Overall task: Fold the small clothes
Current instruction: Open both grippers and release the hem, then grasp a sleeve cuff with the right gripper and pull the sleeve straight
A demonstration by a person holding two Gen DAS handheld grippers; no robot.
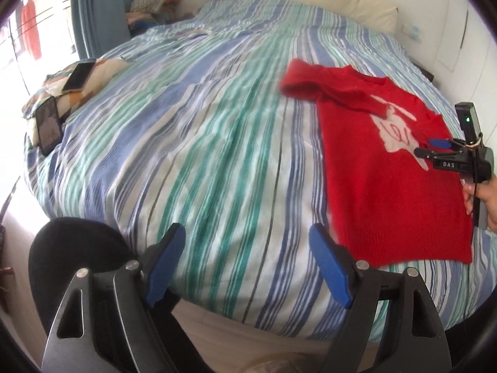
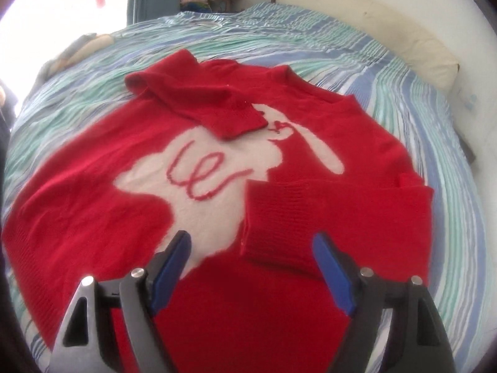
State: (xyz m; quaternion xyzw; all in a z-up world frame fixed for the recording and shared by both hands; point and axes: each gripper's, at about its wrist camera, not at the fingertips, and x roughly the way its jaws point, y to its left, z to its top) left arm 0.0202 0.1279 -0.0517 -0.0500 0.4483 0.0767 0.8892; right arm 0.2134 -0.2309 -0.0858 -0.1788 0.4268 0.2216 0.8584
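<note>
Left wrist view: a bed (image 1: 192,143) under a striped sheet fills the room, with a curtain and a bright window far left and two phones (image 1: 77,76) on a pillow at the left edge. The red sweater (image 1: 394,180) lies flat on the right of the bed, well apart from the left tool (image 1: 248,261), whose jaws stand wide over bare sheet with nothing between them. The right tool (image 1: 430,147) hovers over the sweater's right side, held by a hand (image 1: 484,202).

Right wrist view: the same bed (image 2: 403,71) runs to a cream headboard at the far right. The sweater (image 2: 93,192) lies face up, both sleeves folded in over the white motif. The right tool (image 2: 251,264) hangs wide above the near sleeve cuff (image 2: 273,227), apparently gripping nothing.

The next fold probably takes the hem up to the collar: pinch both hem corners together, lift evenly, and keep the sleeves from sliding out.
</note>
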